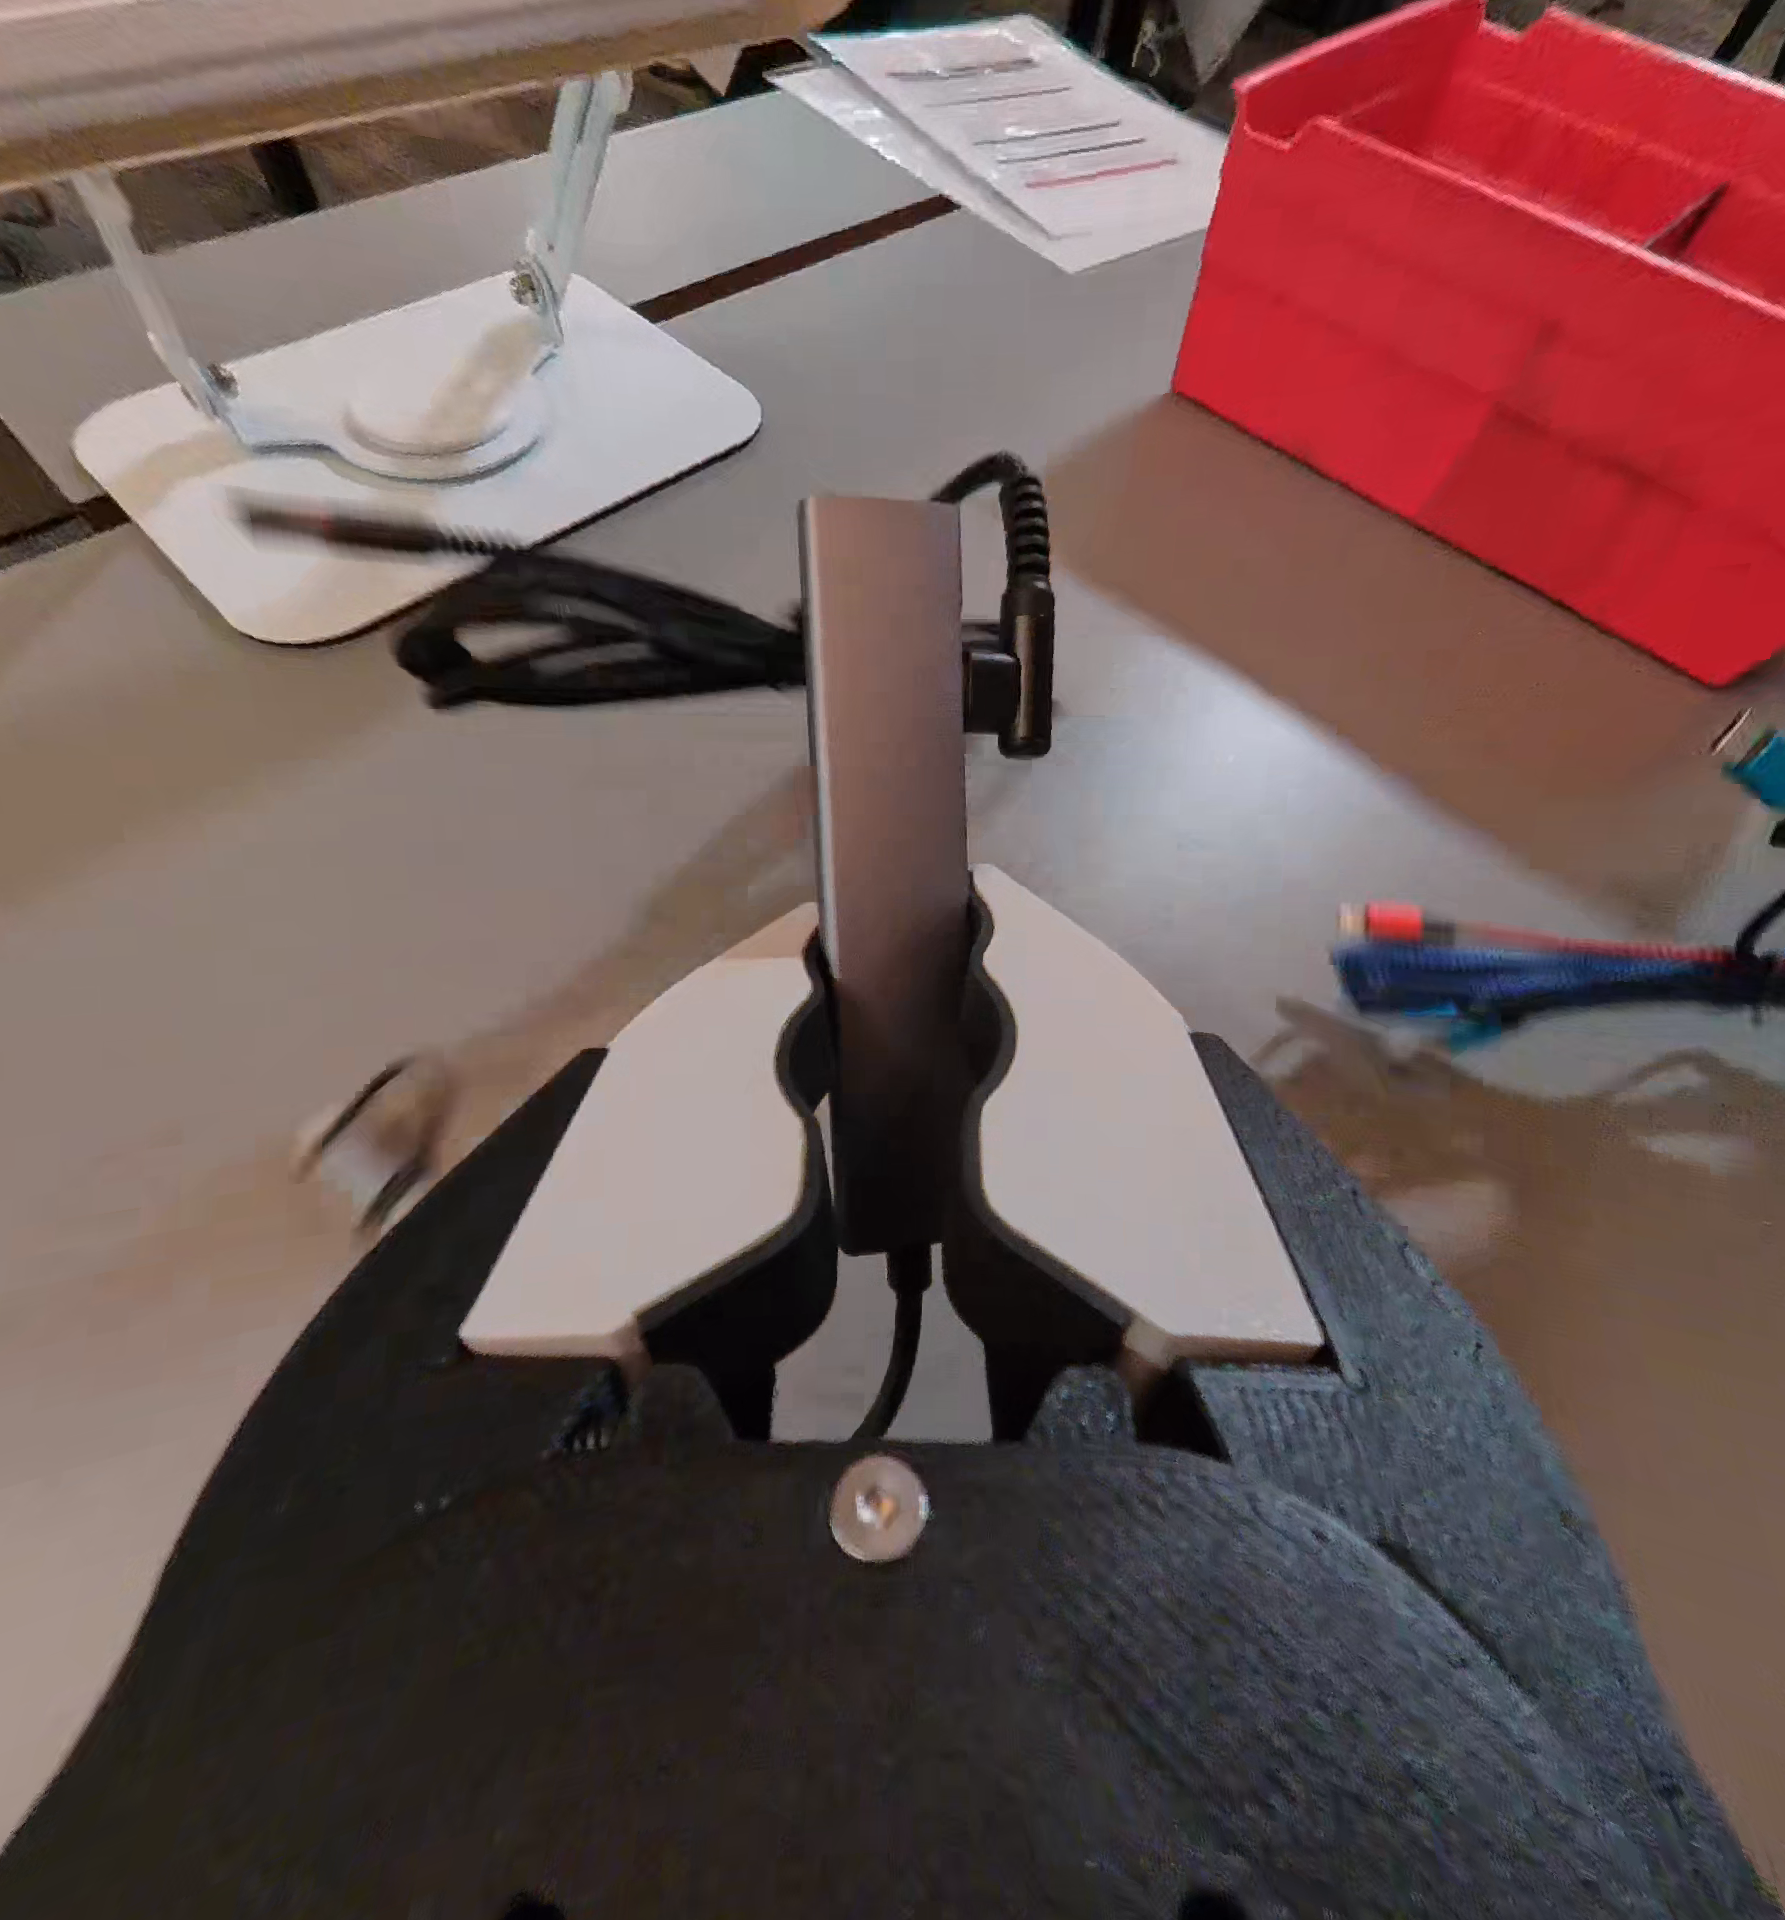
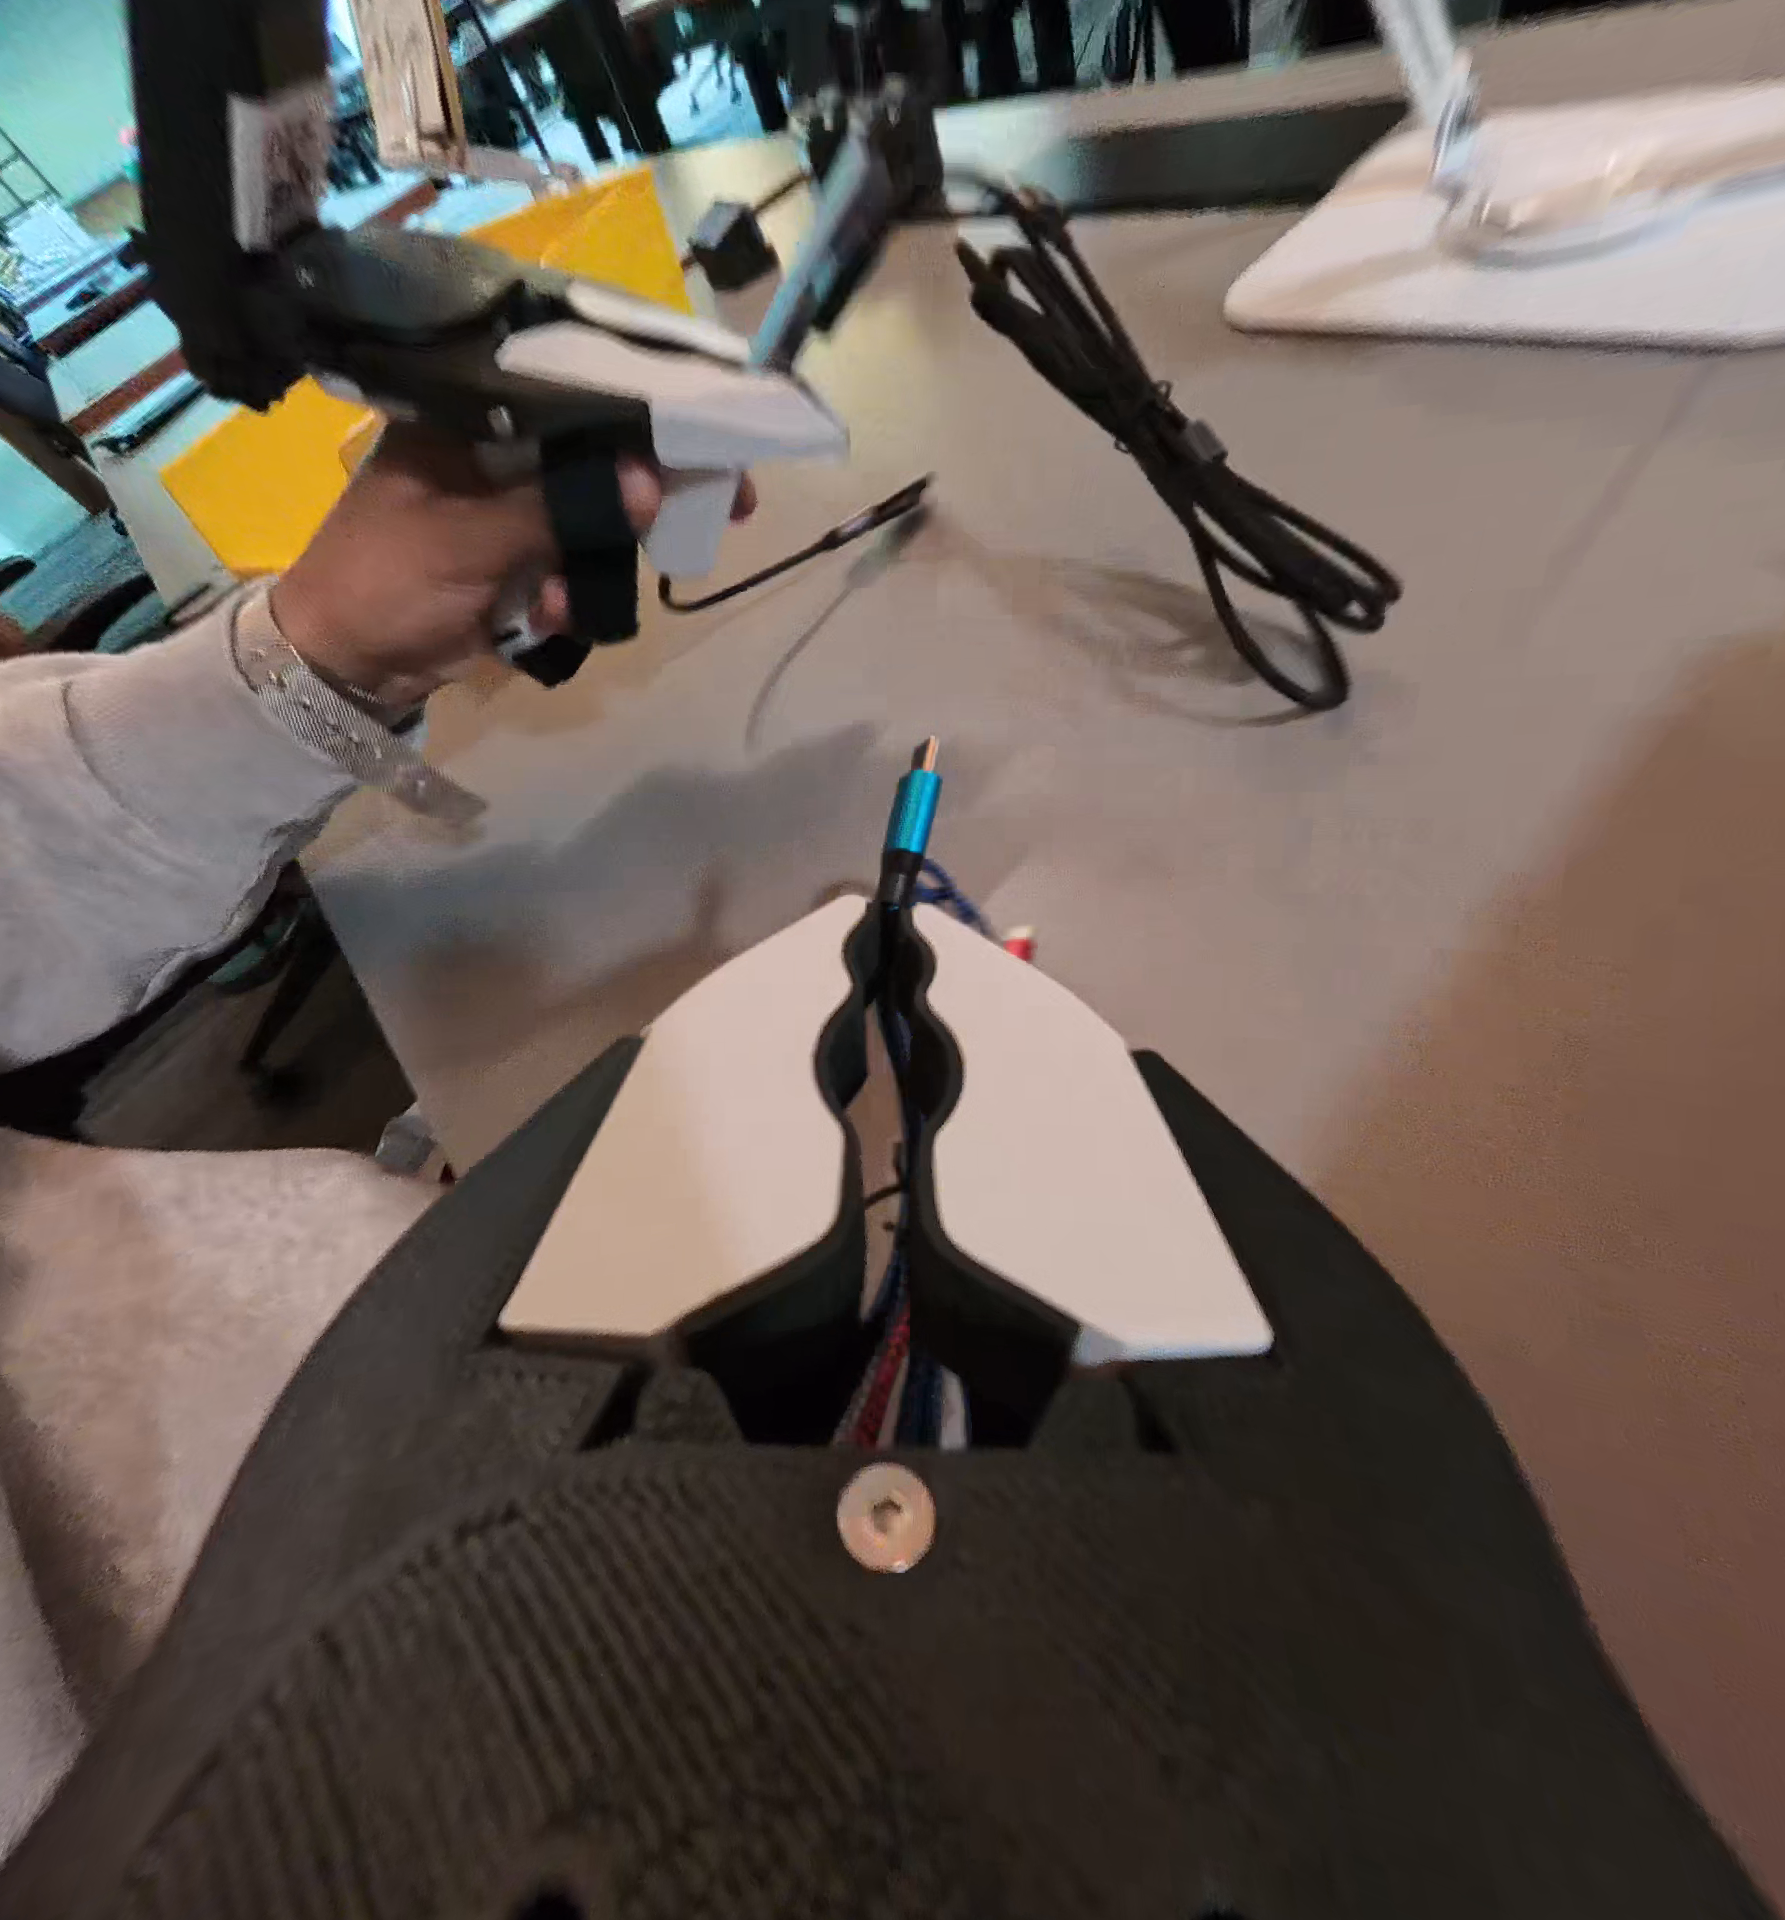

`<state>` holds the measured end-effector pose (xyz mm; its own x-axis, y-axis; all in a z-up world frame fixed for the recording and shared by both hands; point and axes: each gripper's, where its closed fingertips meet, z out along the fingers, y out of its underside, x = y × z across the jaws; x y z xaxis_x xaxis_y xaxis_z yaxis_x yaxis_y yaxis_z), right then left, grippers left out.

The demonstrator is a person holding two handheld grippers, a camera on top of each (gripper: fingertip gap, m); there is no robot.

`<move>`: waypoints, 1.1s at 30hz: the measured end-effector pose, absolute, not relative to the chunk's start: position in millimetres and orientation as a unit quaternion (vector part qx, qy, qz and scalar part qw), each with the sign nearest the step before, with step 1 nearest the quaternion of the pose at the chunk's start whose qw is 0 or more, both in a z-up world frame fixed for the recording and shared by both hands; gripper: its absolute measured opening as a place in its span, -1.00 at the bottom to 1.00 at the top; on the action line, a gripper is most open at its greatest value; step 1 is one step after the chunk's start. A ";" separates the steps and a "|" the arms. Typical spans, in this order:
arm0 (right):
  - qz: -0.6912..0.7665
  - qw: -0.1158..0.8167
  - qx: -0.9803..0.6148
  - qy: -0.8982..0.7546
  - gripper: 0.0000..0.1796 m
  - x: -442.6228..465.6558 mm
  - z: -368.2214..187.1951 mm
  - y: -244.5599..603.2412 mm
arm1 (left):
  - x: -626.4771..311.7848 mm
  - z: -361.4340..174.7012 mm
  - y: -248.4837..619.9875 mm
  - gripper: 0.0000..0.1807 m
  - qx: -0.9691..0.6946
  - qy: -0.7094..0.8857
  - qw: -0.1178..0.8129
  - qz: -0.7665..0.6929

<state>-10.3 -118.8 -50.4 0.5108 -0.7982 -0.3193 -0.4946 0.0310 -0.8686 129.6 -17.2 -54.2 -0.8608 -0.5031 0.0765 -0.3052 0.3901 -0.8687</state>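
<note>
The left tongs (image 1: 893, 1023) gripped a grey hub (image 1: 888, 790) with a black plug (image 1: 1018, 665) already in its side. The right tongs (image 2: 893, 997) pinched a blue-tipped cable (image 2: 914, 810), unplugged, above the counter (image 2: 1490, 831), well apart from the hub.

Cable bundle (image 1: 597, 634) before stand base (image 1: 420, 457)
</note>
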 end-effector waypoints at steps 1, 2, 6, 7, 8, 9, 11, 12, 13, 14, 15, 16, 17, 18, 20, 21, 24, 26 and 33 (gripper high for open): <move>-0.157 0.540 -0.686 0.462 -0.97 -7.9 -46.7 -119.1 | 127.1 -57.6 -20.7 -0.75 -0.243 0.826 0.093 -0.500; -0.174 0.532 -0.695 0.452 -0.97 -6.4 -47.4 -118.5 | 124.2 -62.6 -24.6 -0.75 -0.243 0.828 0.081 -0.498; -0.199 0.522 -0.709 0.429 -0.97 -7.4 -49.5 -115.6 | 121.2 -67.3 -30.7 -0.75 -0.232 0.836 0.083 -0.491; -0.205 0.520 -0.709 0.429 -0.97 -6.5 -50.2 -118.8 | 119.8 -65.7 -31.9 -0.75 -0.231 0.833 0.080 -0.496; -0.210 0.519 -0.710 0.427 -0.95 -5.7 -50.9 -122.1 | 118.3 -64.6 -32.6 -0.75 -0.230 0.832 0.077 -0.498; -0.217 0.517 -0.710 0.427 -0.86 -4.2 -52.1 -126.0 | 117.4 -64.3 -33.1 -0.74 -0.228 0.833 0.076 -0.498; -0.230 0.513 -0.708 0.427 -0.69 -1.2 -52.8 -133.4 | 115.2 -64.1 -34.1 -0.74 -0.224 0.834 0.076 -0.498; -0.234 0.507 -0.709 0.430 -0.60 -0.6 -53.6 -136.4 | 113.8 -64.9 -34.6 -0.75 -0.223 0.835 0.073 -0.498; -0.238 0.501 -0.712 0.431 -0.53 -0.4 -54.8 -138.0 | 112.4 -65.8 -35.2 -0.74 -0.223 0.836 0.071 -0.497; -0.237 0.493 -0.717 0.432 -0.51 -1.3 -57.3 -137.2 | 111.2 -66.6 -35.8 -0.74 -0.223 0.836 0.068 -0.497; -0.229 0.481 -0.728 0.431 -0.50 -3.4 -62.0 -134.0 | 109.7 -67.2 -36.4 -0.74 -0.222 0.836 0.066 -0.497; -0.218 0.466 -0.741 0.431 -0.48 -5.9 -68.6 -129.4 | 108.2 -67.6 -37.2 -0.74 -0.220 0.837 0.064 -0.497; -0.201 0.450 -0.756 0.431 -0.48 -9.5 -76.8 -122.6 | 107.0 -68.2 -37.9 -0.74 -0.219 0.837 0.062 -0.498; -0.183 0.430 -0.770 0.434 -0.46 -13.1 -87.1 -115.7 | 105.4 -68.7 -38.6 -0.74 -0.218 0.837 0.060 -0.498; -0.162 0.367 -0.800 0.447 -0.38 -18.5 -113.5 -109.7 | 102.6 -69.9 -39.7 -0.74 -0.216 0.838 0.055 -0.498; -0.160 0.333 -0.814 0.448 -0.39 -20.5 -125.8 -110.6 | 101.2 -70.3 -39.9 -0.74 -0.214 0.839 0.053 -0.498; -0.170 0.311 -0.833 0.424 -0.79 -21.1 -130.8 -110.6 | 97.7 -71.1 -38.6 -0.74 -0.211 0.839 0.049 -0.499; -0.181 0.357 -0.821 0.406 -0.82 -18.5 -110.2 -106.7 | 96.1 -70.2 -36.6 -0.74 -0.211 0.837 0.044 -0.503; -0.544 0.329 -0.718 0.283 -0.83 -4.5 24.4 -214.2 | 91.1 -65.2 -34.1 -0.74 -0.243 0.806 -0.035 -0.539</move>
<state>-4.5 -214.2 24.4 0.2477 -0.7644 0.5953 -0.0474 -0.6232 -0.7806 91.1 -34.1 -65.2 -0.8791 -0.3538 0.3195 -0.4303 0.3006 -0.8511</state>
